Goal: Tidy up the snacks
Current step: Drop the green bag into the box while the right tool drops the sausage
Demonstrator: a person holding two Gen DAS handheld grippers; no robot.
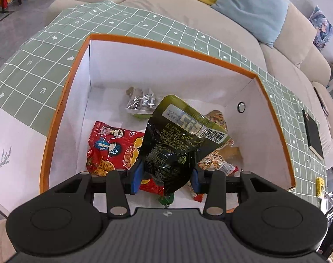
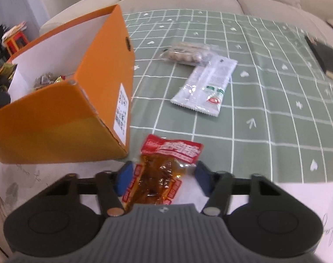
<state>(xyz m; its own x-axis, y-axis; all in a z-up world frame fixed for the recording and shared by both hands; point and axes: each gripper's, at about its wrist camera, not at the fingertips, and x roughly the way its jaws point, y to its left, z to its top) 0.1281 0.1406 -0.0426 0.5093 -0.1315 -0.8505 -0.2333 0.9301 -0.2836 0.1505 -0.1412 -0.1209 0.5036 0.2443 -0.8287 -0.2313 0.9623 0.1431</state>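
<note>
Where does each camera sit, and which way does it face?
Left wrist: above the orange box, looking down inside; left gripper grips a dark green packet.
Right wrist: low over the table, facing the sofa; right gripper straddles a red sauce packet.
Shared: box, green tablecloth.

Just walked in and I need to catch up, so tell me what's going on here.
A person is sorting snacks into an orange box with two handheld tools. The left tool holds a dark green snack pouch over the open box, above a red snack packet and other packets already inside. The right tool is open around a red-topped packet of saucy snack on the table beside the box. A white packet and a clear bag of round snacks wait on the green checked cloth.
</note>
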